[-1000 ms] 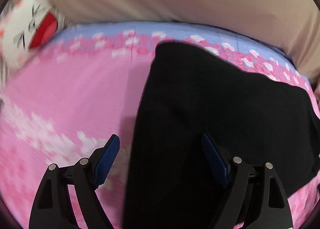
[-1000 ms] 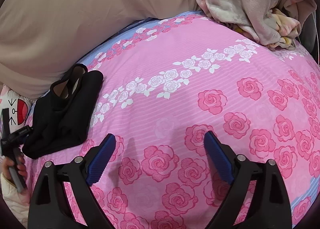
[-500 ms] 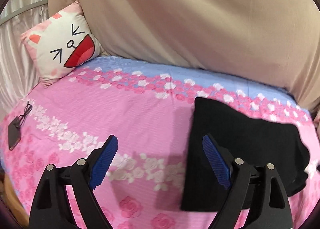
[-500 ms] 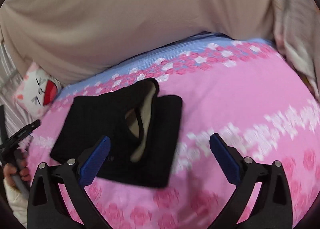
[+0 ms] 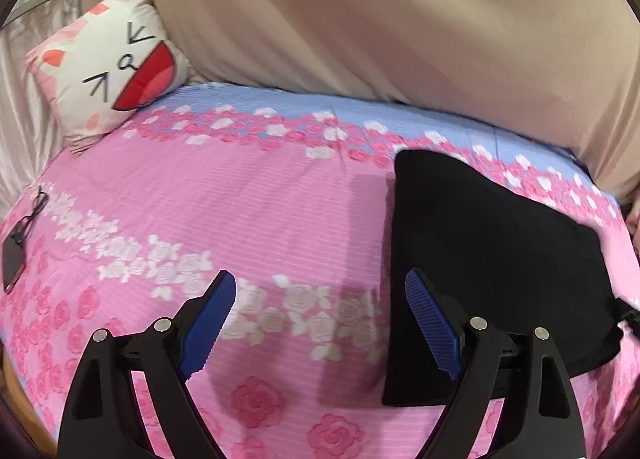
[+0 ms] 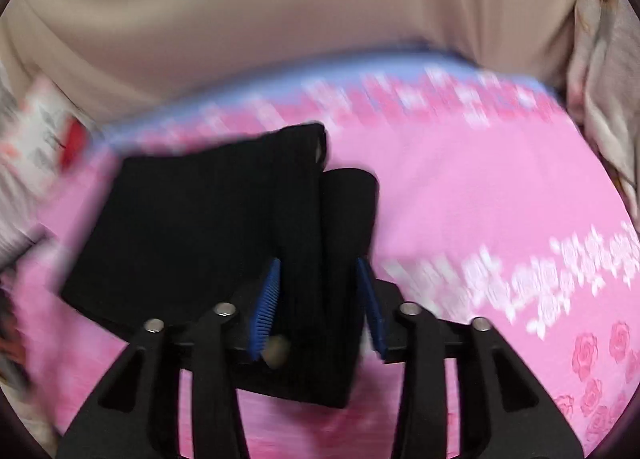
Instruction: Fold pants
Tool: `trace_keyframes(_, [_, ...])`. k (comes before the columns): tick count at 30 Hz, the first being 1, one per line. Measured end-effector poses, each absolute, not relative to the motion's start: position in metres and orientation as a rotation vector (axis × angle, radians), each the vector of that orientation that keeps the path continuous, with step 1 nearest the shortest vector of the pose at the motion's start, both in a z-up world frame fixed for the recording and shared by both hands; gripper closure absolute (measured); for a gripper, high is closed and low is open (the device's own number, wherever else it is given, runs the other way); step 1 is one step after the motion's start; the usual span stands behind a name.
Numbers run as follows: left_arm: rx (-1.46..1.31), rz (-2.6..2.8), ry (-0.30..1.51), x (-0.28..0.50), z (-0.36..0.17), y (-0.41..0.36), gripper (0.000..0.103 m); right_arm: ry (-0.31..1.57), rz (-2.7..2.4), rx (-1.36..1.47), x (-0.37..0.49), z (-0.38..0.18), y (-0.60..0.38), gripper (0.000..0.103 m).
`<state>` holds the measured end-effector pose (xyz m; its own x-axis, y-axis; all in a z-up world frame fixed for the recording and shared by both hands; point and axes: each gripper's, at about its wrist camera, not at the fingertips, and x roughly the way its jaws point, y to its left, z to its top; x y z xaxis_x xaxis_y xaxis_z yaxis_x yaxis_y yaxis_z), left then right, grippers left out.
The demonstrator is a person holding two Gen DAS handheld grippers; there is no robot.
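Lying folded on the pink rose-print bedsheet, the black pants form a compact dark stack, well toward the right of the sheet in the left wrist view and near its blue flowered border. Cat-face pillow sits at the sheet's far left corner, well apart from the pants. A beige cloth rises behind the sheet along the blue border. Eyeglasses and a dark flat case lie at the sheet's left edge, far from the pants.

Left gripper: jaws wide apart, nothing between them. Its left pad hangs over bare sheet; its right pad overlaps the pants' left edge in the view, contact not clear. It hovers just beside the pants.

Right gripper: frame is motion-blurred. Jaws have just been closing, now about half open, with the near right end of the pants between the blue pads. That end shows two thick folded layers standing side by side, a slit between them, with a pale bit of lining at the far top. Both pads lie right against the fabric's sides; the blur keeps me from telling whether they press on it. A crumpled pale blanket sits at the sheet's far right, well apart from the pants.
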<state>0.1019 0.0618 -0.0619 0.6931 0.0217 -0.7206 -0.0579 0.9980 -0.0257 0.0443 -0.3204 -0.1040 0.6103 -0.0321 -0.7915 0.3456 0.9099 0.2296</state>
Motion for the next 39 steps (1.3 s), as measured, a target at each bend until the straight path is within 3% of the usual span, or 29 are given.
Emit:
trace_keyframes(5, [-0.019, -0.008, 0.818, 0.100, -0.067, 0.045, 0.019, 0.718, -0.288, 0.394, 0.022, -0.048, -0.318, 0.048])
trace_keyframes(10, [0.021, -0.054, 0.847, 0.100, -0.080, 0.023, 0.019, 0.719, -0.111, 0.342, 0.071, -0.031, -0.286, 0.043])
trace_keyframes(14, [0.068, -0.037, 0.878, 0.103, -0.097, 0.011, 0.018, 0.790, 0.114, 0.302, 0.126, -0.035, -0.229, 0.062])
trace_keyframes(17, [0.060, -0.036, 0.869, 0.102, -0.102, 0.014, 0.016, 0.928, 0.113, 0.192, 0.183, -0.072, -0.198, 0.063])
trace_keyframes(19, [0.045, -0.057, 0.874, 0.103, -0.105, 0.017, 0.013, 0.963, 0.076, 0.261, 0.202, -0.101, -0.216, 0.062])
trace_keyframes(20, [0.035, -0.066, 0.875, 0.103, -0.105, 0.020, 0.013, 0.948, 0.068, 0.344, 0.199, -0.101, -0.229, 0.070])
trace_keyframes(21, [0.024, -0.070, 0.871, 0.102, -0.107, 0.022, 0.011, 0.945, 0.014, 0.385, 0.194, -0.095, -0.237, 0.072])
trace_keyframes(26, [-0.076, -0.079, 0.869, 0.103, -0.115, 0.033, 0.006, 0.852, 0.139, 0.370, 0.189, -0.045, -0.205, 0.067])
trace_keyframes(33, [-0.131, -0.102, 0.862, 0.102, -0.115, 0.038, 0.006, 1.028, 0.092, 0.216, 0.288, -0.106, -0.148, 0.063])
trace_keyframes(37, [-0.180, -0.122, 0.872, 0.102, -0.117, 0.044, 0.006, 0.924, 0.156, 0.283, 0.274, -0.070, -0.146, 0.060])
trace_keyframes(39, [-0.162, -0.117, 0.875, 0.102, -0.117, 0.040, 0.006, 0.940, 0.093, 0.176, 0.275, -0.079, -0.144, 0.054])
